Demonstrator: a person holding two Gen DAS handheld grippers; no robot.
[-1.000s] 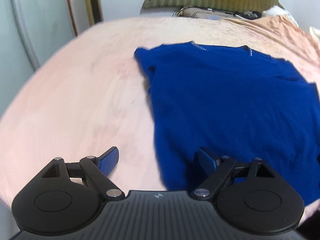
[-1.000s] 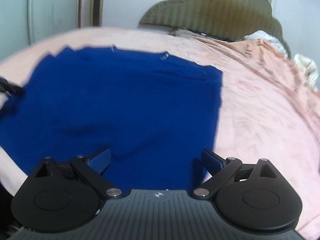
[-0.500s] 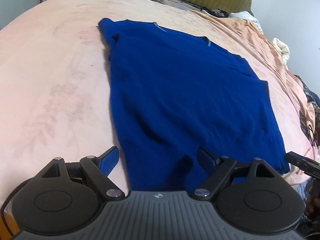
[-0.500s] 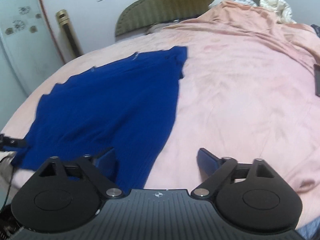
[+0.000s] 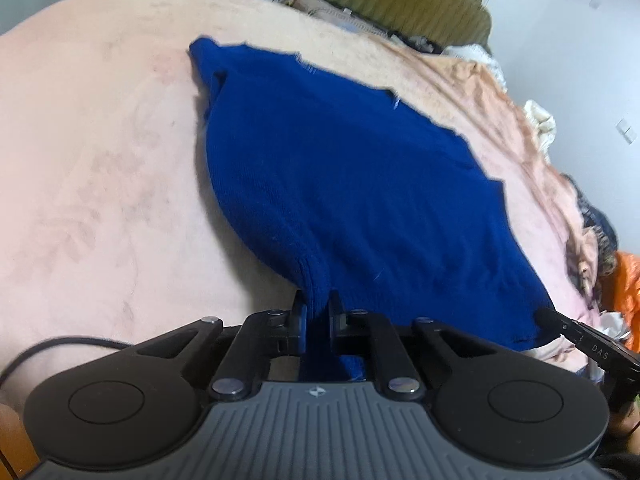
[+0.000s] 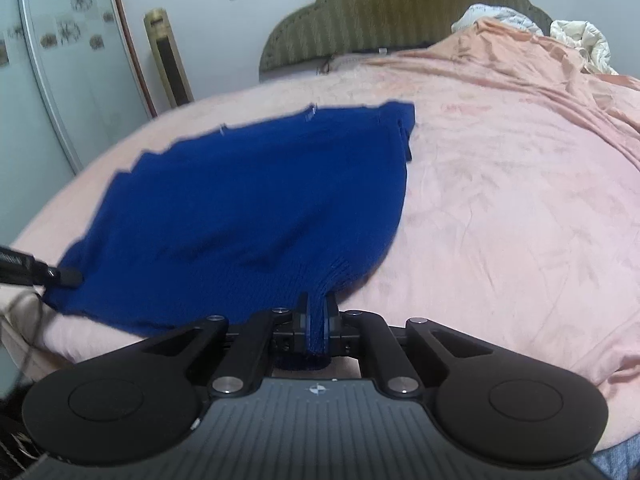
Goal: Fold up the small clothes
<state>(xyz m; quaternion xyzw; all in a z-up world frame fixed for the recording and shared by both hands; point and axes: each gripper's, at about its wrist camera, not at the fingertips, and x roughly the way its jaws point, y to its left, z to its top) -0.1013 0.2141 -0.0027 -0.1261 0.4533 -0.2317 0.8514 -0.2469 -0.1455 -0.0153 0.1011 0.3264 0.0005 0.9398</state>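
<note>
A dark blue knitted sweater point(image 5: 360, 184) lies spread on a pink bedsheet point(image 5: 100, 168); it also shows in the right wrist view point(image 6: 248, 200). My left gripper point(image 5: 318, 312) is shut on the sweater's near hem at its left corner. My right gripper point(image 6: 318, 312) is shut on the near hem at its right corner. The hem is pulled up a little at both pinched spots. Each gripper's tip shows at the edge of the other's view, the right one at the hem's far corner point(image 5: 560, 322), the left one likewise point(image 6: 60, 276).
An olive headboard point(image 6: 400, 4) stands at the far end of the bed. A rumpled peach cover point(image 6: 540, 68) and white bedding point(image 6: 580, 40) lie at the far right. A wardrobe door point(image 6: 60, 80) stands on the left. Orange and dark items point(image 5: 624, 292) lie off the bed's right side.
Both grippers were open above the near hem. They have moved down to its two corners and closed on it, and the hem is lifted slightly.
</note>
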